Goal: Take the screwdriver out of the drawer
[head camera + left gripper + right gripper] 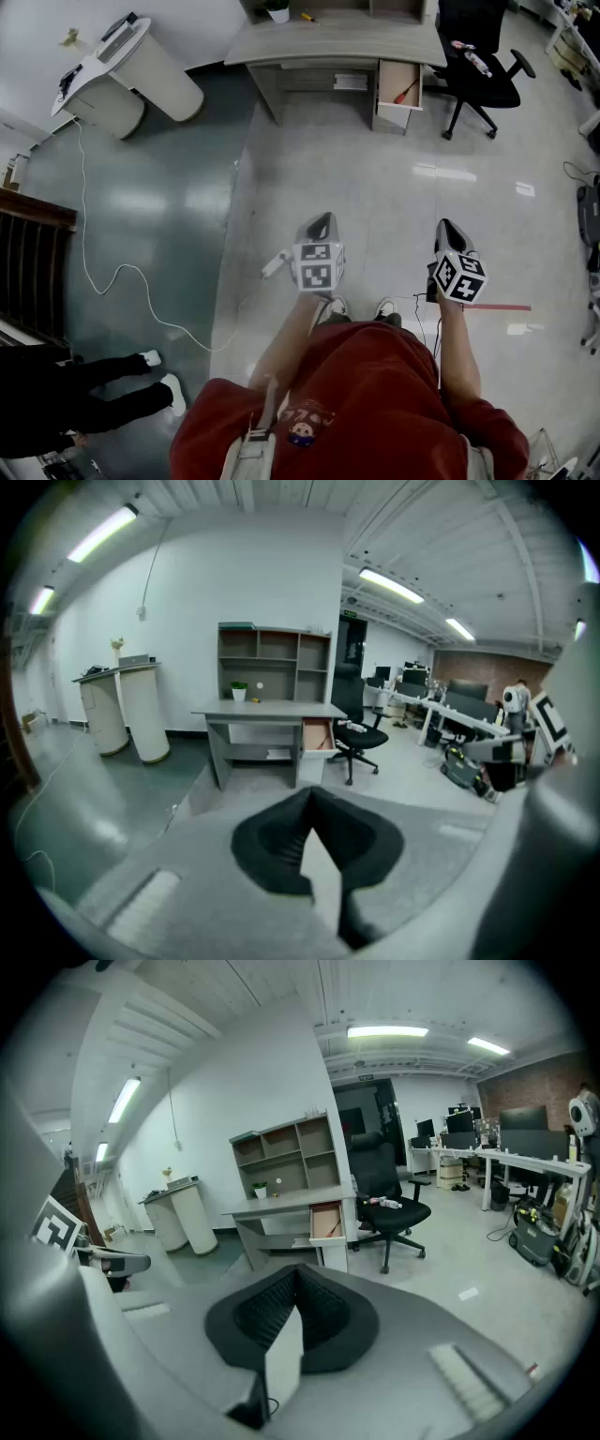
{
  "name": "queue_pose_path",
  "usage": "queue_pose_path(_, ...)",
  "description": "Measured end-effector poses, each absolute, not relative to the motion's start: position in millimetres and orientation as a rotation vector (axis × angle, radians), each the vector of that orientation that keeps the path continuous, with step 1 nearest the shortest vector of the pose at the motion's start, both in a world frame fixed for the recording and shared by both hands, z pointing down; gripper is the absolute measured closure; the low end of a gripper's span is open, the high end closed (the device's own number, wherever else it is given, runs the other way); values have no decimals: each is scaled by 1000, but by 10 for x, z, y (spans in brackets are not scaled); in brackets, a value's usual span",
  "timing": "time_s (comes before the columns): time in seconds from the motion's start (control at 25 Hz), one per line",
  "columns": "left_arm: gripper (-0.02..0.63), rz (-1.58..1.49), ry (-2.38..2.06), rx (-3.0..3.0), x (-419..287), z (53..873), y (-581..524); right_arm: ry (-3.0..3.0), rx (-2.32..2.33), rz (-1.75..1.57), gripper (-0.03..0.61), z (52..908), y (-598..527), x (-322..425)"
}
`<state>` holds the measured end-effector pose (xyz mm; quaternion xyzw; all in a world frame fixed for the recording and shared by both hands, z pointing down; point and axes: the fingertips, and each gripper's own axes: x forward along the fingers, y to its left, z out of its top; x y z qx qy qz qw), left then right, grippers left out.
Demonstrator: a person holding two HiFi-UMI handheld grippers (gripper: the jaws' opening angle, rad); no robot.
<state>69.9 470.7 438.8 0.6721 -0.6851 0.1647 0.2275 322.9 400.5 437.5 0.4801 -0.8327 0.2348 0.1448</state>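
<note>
Head view of a person standing on a pale tiled floor (pixel 394 197), well apart from the grey surface (pixel 319 42) at the far side of the room. The left tongs (pixel 320 221) and the right tongs (pixel 449 227) are held side by side in front of the body, both tilted downward and aimed toward that surface. In the left gripper view the jaws of the left tongs (pixel 309 794) meet at their tips with nothing between them; in the right gripper view the right tongs (pixel 295 1274) are likewise clenched and empty. The drawer (pixel 394 77) under the right end of the surface stands pulled open, and the screwdriver (pixel 405 92) – red-handled – lies slantwise inside it, touched by neither tool. A black office chair (pixel 478 70) stands just beside the drawer, with a bottle (pixel 472 59) lying on its seat. At upper left a white rounded stand (pixel 141 75) – a white cable (pixel 94 262) trails from it across the darker floor. Another person's legs (pixel 122 384) show at lower left.
</note>
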Motion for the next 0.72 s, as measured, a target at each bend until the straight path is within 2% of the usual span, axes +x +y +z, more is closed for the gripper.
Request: queue_pose_path(0.72, 617, 427, -1831, 1874, -162, 4508, 5172, -2351, 1449, 705, 578, 4504, 4459, 2366)
